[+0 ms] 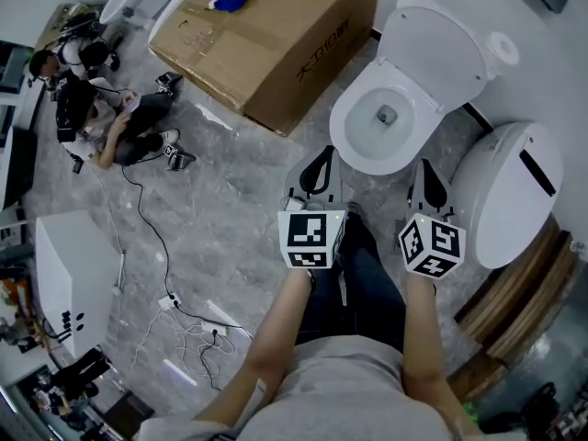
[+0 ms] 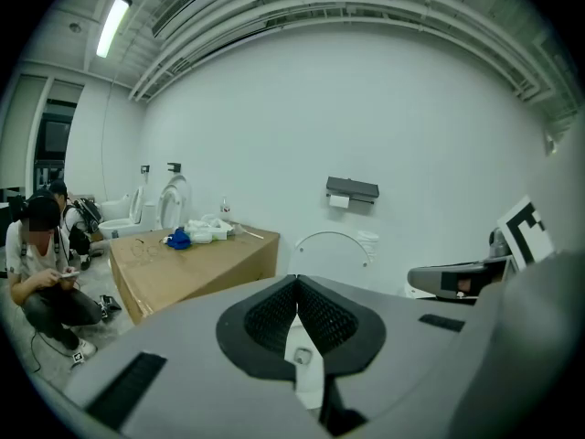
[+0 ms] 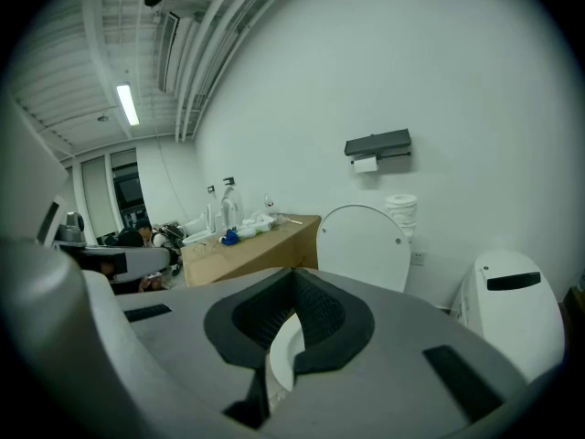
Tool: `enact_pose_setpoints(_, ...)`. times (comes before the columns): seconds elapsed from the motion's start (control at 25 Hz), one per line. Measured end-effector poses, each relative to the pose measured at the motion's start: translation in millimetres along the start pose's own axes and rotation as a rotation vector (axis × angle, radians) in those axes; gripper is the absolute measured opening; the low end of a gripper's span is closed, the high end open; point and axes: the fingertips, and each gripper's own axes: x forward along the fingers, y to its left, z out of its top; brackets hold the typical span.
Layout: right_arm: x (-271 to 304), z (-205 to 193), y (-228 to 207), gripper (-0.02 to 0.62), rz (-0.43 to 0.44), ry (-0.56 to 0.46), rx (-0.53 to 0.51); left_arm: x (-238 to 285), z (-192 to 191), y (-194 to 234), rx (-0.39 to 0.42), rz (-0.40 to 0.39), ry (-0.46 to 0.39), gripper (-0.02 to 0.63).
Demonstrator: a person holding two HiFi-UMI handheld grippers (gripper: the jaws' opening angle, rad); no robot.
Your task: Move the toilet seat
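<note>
The left gripper [image 1: 322, 159] and right gripper [image 1: 425, 168] both have their fingers pressed together, empty. The toilet seat [image 1: 434, 49] stands raised ahead of the fingertips, beyond the open bowl [image 1: 344, 131]

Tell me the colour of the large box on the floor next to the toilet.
Brown; the box shows best in the head view.

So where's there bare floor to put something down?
Best: the grey marble floor between the big brown cardboard box, the open white toilet and the crouching person. Crowded: tangled black and white cables lower left; tight gap beside the white rounded appliance.
</note>
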Motion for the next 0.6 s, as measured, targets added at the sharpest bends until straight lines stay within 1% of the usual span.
enact_pose_setpoints(0.28, 42, 10, -30, 0.017, -0.010, 0.023, 0.014, 52, 9, -6, 0.009, -0.010, 0.026, 0.015)
enact_pose_setpoints(0.6, 71, 15, -44, 0.017, -0.012, 0.038, 0.027, 89, 11, -8, 0.013, -0.028, 0.049, 0.015)
